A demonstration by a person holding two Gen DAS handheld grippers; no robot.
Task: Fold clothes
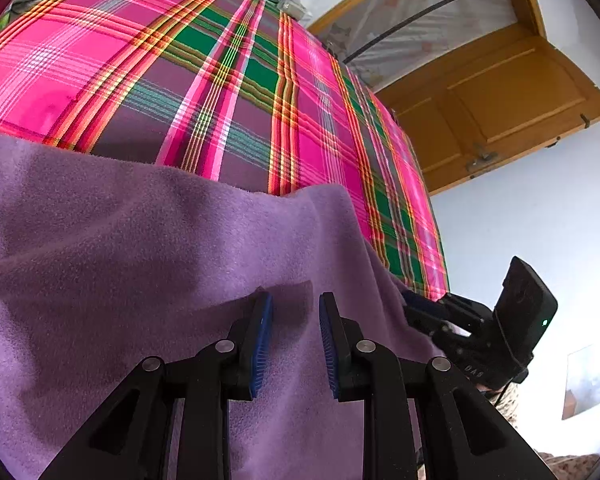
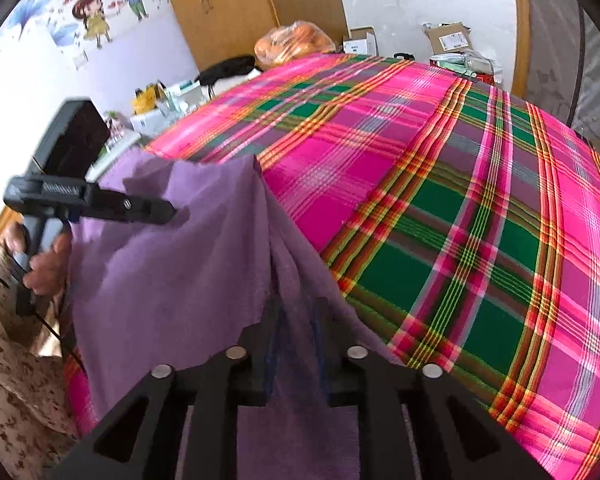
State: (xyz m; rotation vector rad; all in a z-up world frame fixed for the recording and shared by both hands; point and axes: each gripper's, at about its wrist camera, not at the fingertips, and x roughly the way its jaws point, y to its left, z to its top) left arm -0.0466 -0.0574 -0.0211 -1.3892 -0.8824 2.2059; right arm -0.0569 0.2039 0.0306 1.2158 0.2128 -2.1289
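Purple fleece cloth [image 1: 148, 264] lies draped over the near edge of the bed, spread on the pink, green and orange plaid bedcover [image 1: 204, 80] that covers the whole mattress. My left tongs [image 1: 296, 336] hover just above the fleece with their blue pads [image 1: 262, 340] parted and nothing between them; only cloth shows in the gap below. My right tongs [image 2: 294, 344] are closed on a bunched ridge of the same fleece at its right edge, the fabric rising in a fold between the two fingers and spilling down past them. From the right wrist view, my left tongs [image 2: 156, 212] reach in over the far corner of the fleece, my hand [image 2: 46, 260] wrapped around the handle, a floral-print sleeve [image 2: 12, 380] below it. From the left wrist view, my right tongs [image 1: 420, 312] sit at the fleece's right border, touching the cloth. Beyond the far end of the bedcover stands an open cardboard box [image 2: 448, 38]; its contents cannot be made out. Beside the bedcover's far corner sits an orange plastic bag [image 2: 296, 42] holding rounded orange items. A wooden door [image 1: 500, 100] stands past the bedcover's right side.
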